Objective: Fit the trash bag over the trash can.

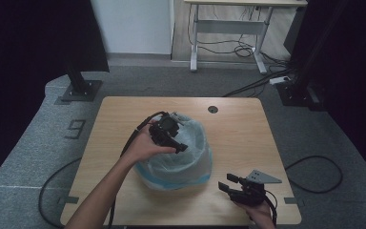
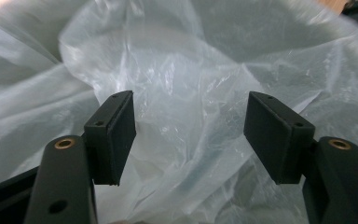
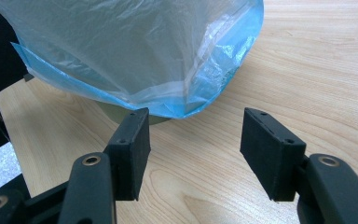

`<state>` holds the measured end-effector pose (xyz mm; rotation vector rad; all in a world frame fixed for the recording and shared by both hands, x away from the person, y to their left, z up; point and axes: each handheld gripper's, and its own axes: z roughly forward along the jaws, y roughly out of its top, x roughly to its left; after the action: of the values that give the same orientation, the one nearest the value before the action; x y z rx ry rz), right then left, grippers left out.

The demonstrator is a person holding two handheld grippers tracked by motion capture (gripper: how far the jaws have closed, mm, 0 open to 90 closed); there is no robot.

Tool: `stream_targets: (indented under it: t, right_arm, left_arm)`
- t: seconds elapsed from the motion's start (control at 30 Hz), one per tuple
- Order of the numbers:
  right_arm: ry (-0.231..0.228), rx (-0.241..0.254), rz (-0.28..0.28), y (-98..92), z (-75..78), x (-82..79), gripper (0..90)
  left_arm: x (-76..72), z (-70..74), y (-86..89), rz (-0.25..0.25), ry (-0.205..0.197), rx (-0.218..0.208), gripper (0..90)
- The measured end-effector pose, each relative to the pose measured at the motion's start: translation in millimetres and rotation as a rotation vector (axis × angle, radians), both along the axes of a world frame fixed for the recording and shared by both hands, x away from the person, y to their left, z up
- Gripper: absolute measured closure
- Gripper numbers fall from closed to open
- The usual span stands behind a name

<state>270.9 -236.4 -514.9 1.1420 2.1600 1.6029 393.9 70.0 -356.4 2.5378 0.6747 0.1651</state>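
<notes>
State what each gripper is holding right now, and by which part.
Nothing is held. The left gripper hangs over the plastic bag with its jaws open. The right gripper sits off the bag's blue edge, jaws open above the table.

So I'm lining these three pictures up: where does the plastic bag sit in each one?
High view: the bag sits mid-table, under the left tongs.
Left gripper view: the bag fills the picture behind the open jaws.
Right gripper view: the bag is at upper left, just beyond the jaws.
Shared landmark: its blue hem, also in the right gripper view, resting on the wooden table.
</notes>
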Motion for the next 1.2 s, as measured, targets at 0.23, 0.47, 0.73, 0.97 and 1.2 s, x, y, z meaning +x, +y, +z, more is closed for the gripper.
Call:
stream_targets:
  t: [0.23,0.47,0.73,0.97,1.2]
  right_arm:
    - [0.002,0.003,0.0,-1.8,0.4,0.2,41.7]
    - [-0.002,0.006,-0.008,-5.7,1.4,-0.5,41.7]
    - [0.007,0.027,-0.007,-4.8,1.3,0.7,41.7]
    - [0.019,0.028,-0.002,-4.1,-0.4,1.5,41.7]
    - [0.028,0.052,-0.004,-6.4,-0.2,3.3,42.2]
  left_arm:
    - [1.1,-3.5,-9.7,0.001,0.012,0.055,33.9]
    - [0.9,10.8,5.3,0.032,-0.026,-0.046,33.9]
    - [12.4,21.1,40.6,0.113,-0.037,-0.07,34.1]
    - [19.7,1.4,51.7,0.151,0.006,-0.009,34.8]
    - [22.8,-3.6,49.4,0.15,0.05,0.023,35.4]
